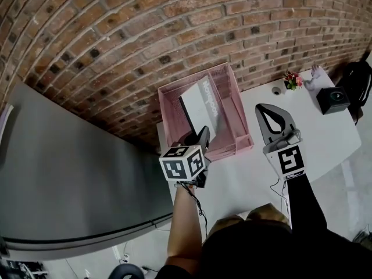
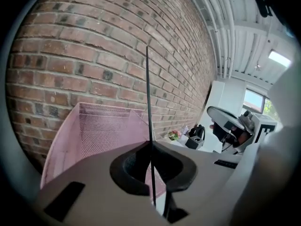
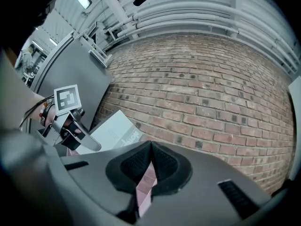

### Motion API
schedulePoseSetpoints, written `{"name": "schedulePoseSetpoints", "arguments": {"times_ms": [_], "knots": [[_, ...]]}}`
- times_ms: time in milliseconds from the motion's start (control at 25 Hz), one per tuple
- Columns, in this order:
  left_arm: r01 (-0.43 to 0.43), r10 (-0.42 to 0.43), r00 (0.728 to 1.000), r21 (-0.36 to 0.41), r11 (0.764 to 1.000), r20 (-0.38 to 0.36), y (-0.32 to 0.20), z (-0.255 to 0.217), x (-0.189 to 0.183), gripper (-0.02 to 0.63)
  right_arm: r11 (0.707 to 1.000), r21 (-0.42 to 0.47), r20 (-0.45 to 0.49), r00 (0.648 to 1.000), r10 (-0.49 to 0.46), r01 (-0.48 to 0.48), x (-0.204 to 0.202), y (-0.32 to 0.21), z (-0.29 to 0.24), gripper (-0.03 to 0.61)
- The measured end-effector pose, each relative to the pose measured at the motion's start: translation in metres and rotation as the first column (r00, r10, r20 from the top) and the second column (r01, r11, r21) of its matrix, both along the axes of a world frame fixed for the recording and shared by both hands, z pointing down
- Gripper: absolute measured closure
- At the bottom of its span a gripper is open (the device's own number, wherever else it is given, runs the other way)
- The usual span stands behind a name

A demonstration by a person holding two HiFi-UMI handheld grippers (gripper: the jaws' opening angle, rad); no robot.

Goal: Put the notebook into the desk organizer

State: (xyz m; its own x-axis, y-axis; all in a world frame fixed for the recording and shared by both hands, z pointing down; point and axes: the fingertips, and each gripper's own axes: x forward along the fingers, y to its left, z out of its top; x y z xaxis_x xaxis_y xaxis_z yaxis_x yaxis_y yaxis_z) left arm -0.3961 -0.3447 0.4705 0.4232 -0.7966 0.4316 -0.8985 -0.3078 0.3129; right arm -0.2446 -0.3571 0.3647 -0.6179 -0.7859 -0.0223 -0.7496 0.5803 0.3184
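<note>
A white-and-grey notebook (image 1: 200,106) stands upright over the pink mesh desk organizer (image 1: 233,104), which rests on the white table against the brick wall. My left gripper (image 1: 201,133) is shut on the notebook's lower edge. In the left gripper view the notebook (image 2: 147,102) shows edge-on as a thin dark line between the jaws of my left gripper (image 2: 150,147), with the organizer (image 2: 94,126) behind. My right gripper (image 1: 263,107) hovers over the table to the organizer's right, shut and holding nothing. The right gripper view shows the closed tips of my right gripper (image 3: 150,145) and the notebook (image 3: 110,131) at the left.
A small flower pot (image 1: 292,80) and a black box (image 1: 333,100) sit at the table's far right. A grey cabinet (image 1: 70,173) stands left of the table. A black bag (image 1: 357,83) lies beyond the right edge. The brick wall runs behind the organizer.
</note>
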Motion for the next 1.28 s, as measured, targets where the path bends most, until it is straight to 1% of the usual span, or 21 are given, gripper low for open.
{"name": "schedulePoseSetpoints", "arguments": {"times_ms": [80,200,280,400,520,600,760,960,1000,1080,1160,1240,1280], "knots": [[0.013,-0.012,0.999,-0.028,1.000,0.037,-0.002,0.007,-0.005,0.592,1.000,-0.001,0.002,1.000,0.005,-0.005,0.002,0.001,0.001,0.557],[0.028,-0.020,0.990,-0.061,0.998,0.139,-0.004,0.017,-0.011,0.591,1.000,-0.004,0.000,1.000,0.009,-0.009,0.003,0.001,0.004,0.557],[0.033,-0.017,0.978,-0.072,0.997,0.209,-0.006,0.022,-0.013,0.591,1.000,-0.001,-0.002,1.000,0.010,-0.010,0.003,0.002,0.004,0.557],[0.042,-0.019,0.958,-0.074,0.996,0.287,-0.009,0.027,-0.016,0.580,1.000,-0.001,-0.005,1.000,0.015,-0.015,0.005,0.002,0.005,0.557],[0.058,-0.029,0.928,-0.066,0.996,0.370,-0.013,0.031,-0.020,0.557,1.000,-0.008,-0.005,1.000,0.026,-0.026,0.008,0.001,0.006,0.557],[0.068,-0.037,0.911,-0.061,0.996,0.412,-0.015,0.033,-0.022,0.546,0.999,-0.012,-0.009,0.999,0.031,-0.031,0.010,0.001,0.006,0.557],[0.085,-0.060,0.889,-0.034,0.996,0.453,-0.020,0.034,-0.026,0.527,0.999,-0.011,-0.016,0.999,0.036,-0.036,0.012,0.000,0.007,0.557],[0.095,-0.072,0.862,-0.020,0.995,0.501,-0.024,0.035,-0.032,0.489,0.999,-0.012,-0.026,0.999,0.039,-0.040,0.012,0.000,0.008,0.557],[0.099,-0.079,0.855,-0.012,0.995,0.512,-0.025,0.035,-0.033,0.473,0.999,-0.013,-0.028,0.999,0.040,-0.040,0.012,0.000,0.008,0.557],[0.109,-0.094,0.845,0.002,0.994,0.527,-0.027,0.034,-0.036,0.415,0.999,-0.014,-0.030,0.999,0.039,-0.039,0.011,0.000,0.008,0.557],[0.125,-0.113,0.841,0.014,0.992,0.530,-0.029,0.034,-0.040,0.406,0.999,-0.012,-0.030,0.999,0.035,-0.035,0.010,0.000,0.009,0.557],[0.135,-0.129,0.833,0.028,0.990,0.538,-0.030,0.033,-0.042,0.369,0.999,-0.013,-0.030,0.999,0.033,-0.033,0.008,0.000,0.010,0.557],[0.136,-0.131,0.830,0.031,0.990,0.542,-0.031,0.032,-0.043,0.362,0.999,-0.014,-0.031,0.999,0.032,-0.032,0.008,0.000,0.010,0.557]]}}
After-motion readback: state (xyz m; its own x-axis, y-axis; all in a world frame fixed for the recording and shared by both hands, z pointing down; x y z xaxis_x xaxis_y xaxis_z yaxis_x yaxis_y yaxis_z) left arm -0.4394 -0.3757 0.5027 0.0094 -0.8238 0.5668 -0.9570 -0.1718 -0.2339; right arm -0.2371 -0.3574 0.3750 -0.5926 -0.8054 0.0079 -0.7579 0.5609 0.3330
